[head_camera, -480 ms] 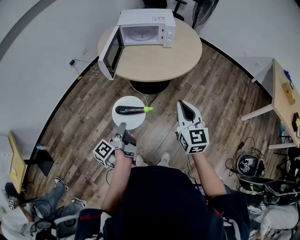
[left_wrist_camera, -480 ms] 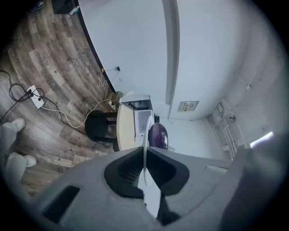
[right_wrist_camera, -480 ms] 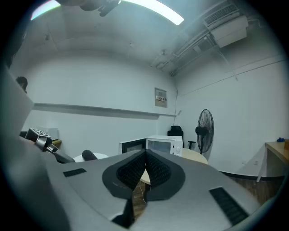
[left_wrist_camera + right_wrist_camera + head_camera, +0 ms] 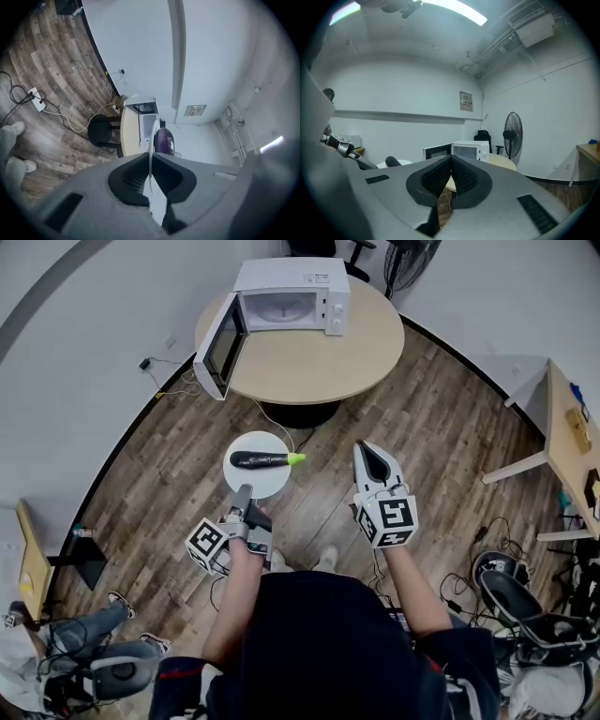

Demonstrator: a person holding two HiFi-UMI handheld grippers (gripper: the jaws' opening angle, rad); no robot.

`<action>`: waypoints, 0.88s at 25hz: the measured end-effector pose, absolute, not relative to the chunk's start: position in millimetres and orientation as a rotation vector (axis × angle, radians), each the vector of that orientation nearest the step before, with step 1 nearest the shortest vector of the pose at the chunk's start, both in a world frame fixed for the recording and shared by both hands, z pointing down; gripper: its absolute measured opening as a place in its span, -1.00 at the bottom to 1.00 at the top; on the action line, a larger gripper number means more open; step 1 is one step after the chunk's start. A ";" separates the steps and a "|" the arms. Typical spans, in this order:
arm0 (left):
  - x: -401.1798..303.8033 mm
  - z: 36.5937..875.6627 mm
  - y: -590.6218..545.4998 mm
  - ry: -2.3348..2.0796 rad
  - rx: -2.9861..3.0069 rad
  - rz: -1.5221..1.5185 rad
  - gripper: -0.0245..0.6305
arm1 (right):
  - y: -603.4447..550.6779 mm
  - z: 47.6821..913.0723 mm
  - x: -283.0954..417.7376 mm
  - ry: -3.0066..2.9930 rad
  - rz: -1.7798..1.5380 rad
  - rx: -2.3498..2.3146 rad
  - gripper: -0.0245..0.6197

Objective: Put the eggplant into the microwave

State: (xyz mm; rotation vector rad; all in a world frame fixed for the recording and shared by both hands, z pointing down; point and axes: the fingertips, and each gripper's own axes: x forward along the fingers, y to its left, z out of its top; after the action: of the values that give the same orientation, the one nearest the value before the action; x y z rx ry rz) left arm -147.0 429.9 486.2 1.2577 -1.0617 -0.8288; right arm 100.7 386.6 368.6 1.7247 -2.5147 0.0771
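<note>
As left gripper (image 4: 247,490) clamps plate (image 4: 262,482), dark eggplant (image 4: 262,459) (seemingly green-tipped) rests; right gripper (image 4: 367,449) closed.

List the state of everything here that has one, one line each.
microwave door: swung wide open
microwave: cavity looks empty
eggplant: lying on the plate, not yet in the microwave
plate: held up by its rim
left gripper: shut on the plate's rim
right gripper: shut, empty
</note>
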 end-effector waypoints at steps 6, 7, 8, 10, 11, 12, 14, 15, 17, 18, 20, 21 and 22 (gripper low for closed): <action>-130.1 485.5 430.8 -1.077 1.259 -0.846 -0.85 | 384.0 371.1 118.6 -2.527 0.080 1.704 -0.89; -125.7 485.2 431.4 -1.078 1.256 -0.851 -0.85 | 383.6 371.4 122.4 -2.531 0.079 1.699 -0.89; -121.0 485.4 432.9 -1.079 1.249 -0.854 -0.85 | 383.8 371.9 126.2 -2.535 0.078 1.694 -0.89; -111.7 485.9 434.8 -1.082 1.247 -0.862 -0.85 | 384.1 373.3 134.3 -2.545 0.079 1.683 -0.89; -107.4 485.9 434.4 -1.082 1.253 -0.866 -0.85 | 383.8 374.0 138.3 -2.550 0.080 1.678 -0.89; -103.3 486.0 434.0 -1.082 1.257 -0.869 -0.85 | 383.4 374.9 142.0 -2.555 0.081 1.675 -0.89; -95.7 487.7 433.1 -1.083 1.256 -0.870 -0.85 | 381.8 377.4 149.4 -2.561 0.080 1.668 -0.89; -92.2 488.6 431.9 -1.085 1.254 -0.868 -0.85 | 379.7 379.0 153.2 -2.559 0.080 1.667 -0.89; -86.4 490.1 428.4 -1.091 1.249 -0.865 -0.85 | 374.4 382.3 160.3 -2.550 0.087 1.670 -0.89; -84.7 490.8 426.7 -1.094 1.248 -0.864 -0.85 | 372.2 383.7 162.9 -2.547 0.092 1.671 -0.89; -82.1 490.5 422.4 -1.097 1.248 -0.868 -0.85 | 368.1 384.6 165.3 -2.544 0.087 1.663 -0.89; -81.0 489.6 419.5 -1.096 1.248 -0.870 -0.85 | 365.3 384.3 165.5 -2.543 0.076 1.655 -0.89; -80.3 488.6 415.8 -1.097 1.248 -0.871 -0.85 | 361.8 384.0 165.0 -2.540 0.064 1.646 -0.89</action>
State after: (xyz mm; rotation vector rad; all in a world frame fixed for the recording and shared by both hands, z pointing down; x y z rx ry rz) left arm -80.3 415.8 488.6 1.2476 -1.0969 -0.8709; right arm 165.0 361.8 384.0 1.6460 -2.5403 0.0642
